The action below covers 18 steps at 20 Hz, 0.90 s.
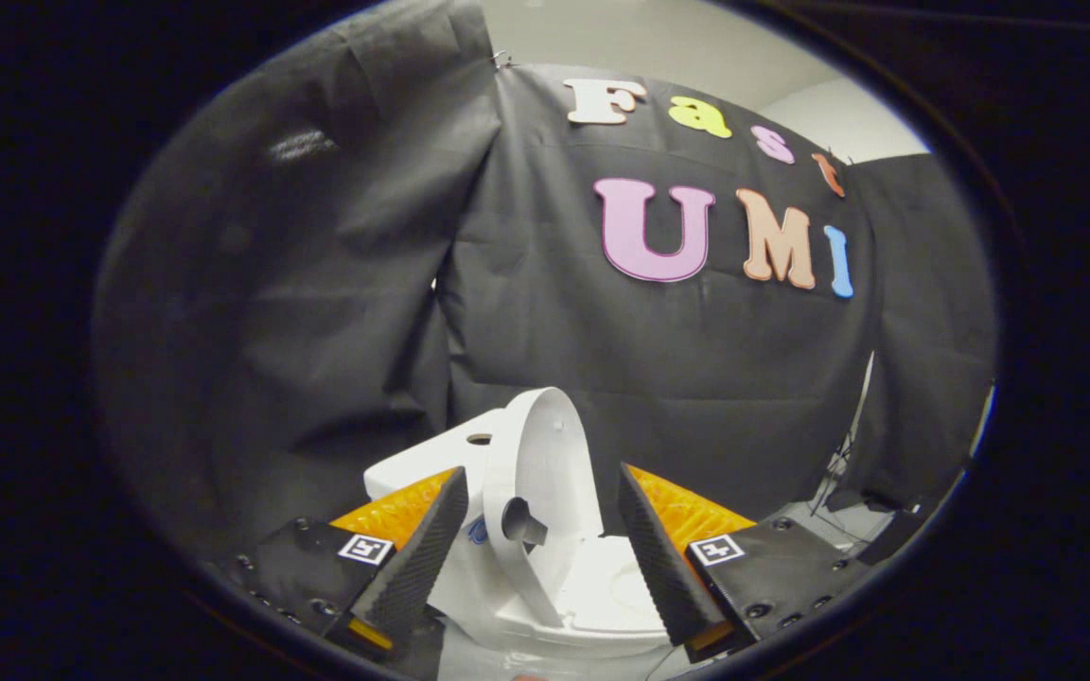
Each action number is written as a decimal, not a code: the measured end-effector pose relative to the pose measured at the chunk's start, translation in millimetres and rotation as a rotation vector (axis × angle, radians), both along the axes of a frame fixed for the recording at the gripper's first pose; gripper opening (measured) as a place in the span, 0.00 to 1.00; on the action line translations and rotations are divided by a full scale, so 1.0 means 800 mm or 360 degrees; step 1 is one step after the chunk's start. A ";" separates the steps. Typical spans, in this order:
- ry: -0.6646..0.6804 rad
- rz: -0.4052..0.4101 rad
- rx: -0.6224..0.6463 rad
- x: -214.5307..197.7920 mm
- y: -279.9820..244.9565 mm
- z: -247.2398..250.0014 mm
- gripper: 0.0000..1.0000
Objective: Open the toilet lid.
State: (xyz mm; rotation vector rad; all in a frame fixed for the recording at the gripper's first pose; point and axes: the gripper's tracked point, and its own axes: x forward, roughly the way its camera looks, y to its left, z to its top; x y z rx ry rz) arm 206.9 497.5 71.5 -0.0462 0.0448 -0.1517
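Observation:
A small white toilet point(592, 591) stands just ahead of my fingers, its tank point(436, 459) off toward the left finger. Its lid point(554, 463) stands raised, nearly upright, leaning back toward the tank, with a short dark knob point(518, 522) sticking out of its underside. The seat ring point(518, 567) is tilted up along with the lid, and the bowl lies uncovered below. My gripper point(542, 497) is open, and the lid and knob show in the gap between the fingers. Neither finger touches the toilet.
Black cloth walls close the booth behind and to both sides of the toilet. At the right, past the right finger, cables point(838, 473) and a dark stand foot point(871, 501) rest on the pale floor point(810, 520).

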 end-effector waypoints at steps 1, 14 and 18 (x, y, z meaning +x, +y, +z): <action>0.0001 -0.0007 -0.0004 -0.004 -0.006 0.001 0.98; 0.0163 -0.0049 -0.0057 -0.034 -0.069 -0.056 0.98; 0.0230 -0.0060 -0.0049 -0.058 -0.104 -0.089 0.98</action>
